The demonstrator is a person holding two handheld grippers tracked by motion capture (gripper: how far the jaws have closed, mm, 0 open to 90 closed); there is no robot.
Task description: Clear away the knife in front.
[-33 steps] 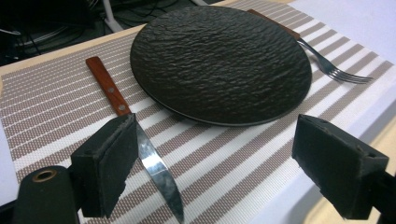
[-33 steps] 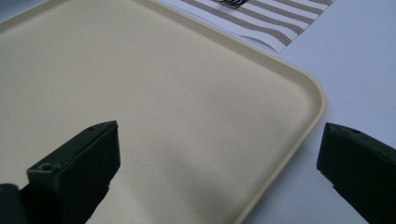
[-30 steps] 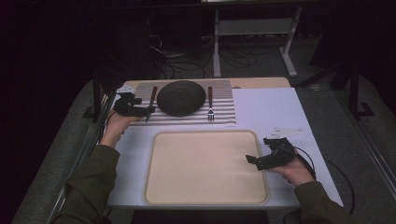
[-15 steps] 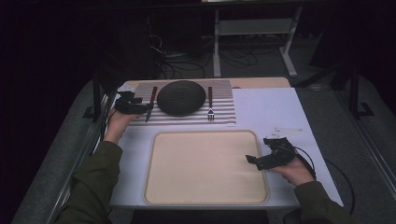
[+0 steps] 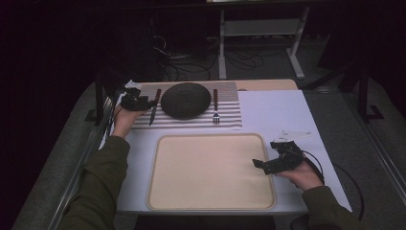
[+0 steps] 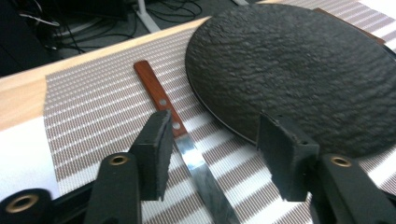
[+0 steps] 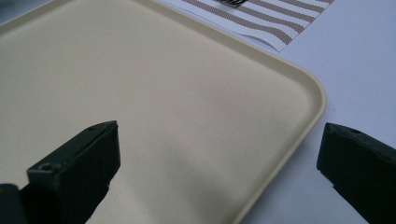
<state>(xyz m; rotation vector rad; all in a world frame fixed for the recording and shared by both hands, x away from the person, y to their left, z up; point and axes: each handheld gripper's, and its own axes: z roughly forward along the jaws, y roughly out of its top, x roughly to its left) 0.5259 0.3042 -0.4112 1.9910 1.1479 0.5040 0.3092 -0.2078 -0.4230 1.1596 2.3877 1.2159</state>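
A knife (image 6: 187, 149) with a reddish wooden handle (image 5: 156, 96) lies on a striped placemat (image 5: 191, 122), left of a black textured plate (image 5: 186, 100). My left gripper (image 6: 219, 158) hangs low over the knife's blade, near the handle. Its jaws have just been closing, with the blade between them, and the pads (image 6: 156, 149) are still apart from it. In the high view the left gripper (image 5: 146, 102) reaches in from the mat's left side. My right gripper (image 5: 259, 164) stands wide open over the right rim of a beige tray (image 5: 210, 203), with nothing in it (image 7: 219, 154).
A fork (image 5: 216, 108) lies on the mat to the right of the plate. White table surface (image 5: 282, 115) lies right of the mat and tray. Beyond the table's far edge are a metal stand (image 5: 258, 28) and cables on the floor.
My left gripper has shifted slightly toward the far side along the knife, and its jaws have narrowed around the blade. The right hand has stayed still.
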